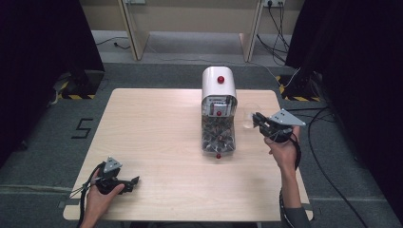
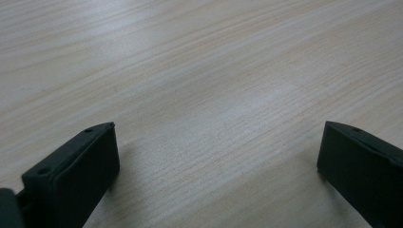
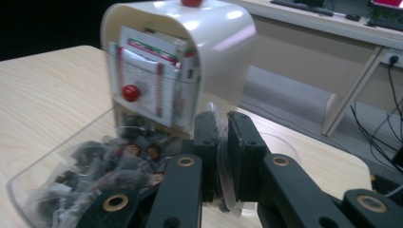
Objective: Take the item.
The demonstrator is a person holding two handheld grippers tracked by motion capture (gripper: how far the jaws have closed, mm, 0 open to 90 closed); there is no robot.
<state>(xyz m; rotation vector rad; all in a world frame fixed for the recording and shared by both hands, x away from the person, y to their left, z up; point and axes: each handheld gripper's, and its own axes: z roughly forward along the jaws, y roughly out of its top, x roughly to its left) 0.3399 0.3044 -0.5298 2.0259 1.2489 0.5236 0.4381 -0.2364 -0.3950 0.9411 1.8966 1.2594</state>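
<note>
My right gripper [image 3: 222, 156] is clamped on the thin rim of a clear plastic cup [image 1: 248, 119], the jaws nearly meeting with only the wall between them. In the high view the cup hangs just beside the right side of the dispenser [image 1: 219, 90], a white domed box with a red knob and a clear tray [image 3: 62, 190] out front full of dark wrapped packets. My left gripper [image 1: 124, 184] rests near the front left corner of the worktop [image 1: 157, 123] with its jaws spread wide and nothing between them.

The worry is the grip itself: a pinch on one thin wall lets the cup swing or slip out if I move sharply, and squeezing harder may buckle the plastic. The cup is also close to the dispenser, so a careless sweep could knock it against the white shell or the tray and twist it loose.
</note>
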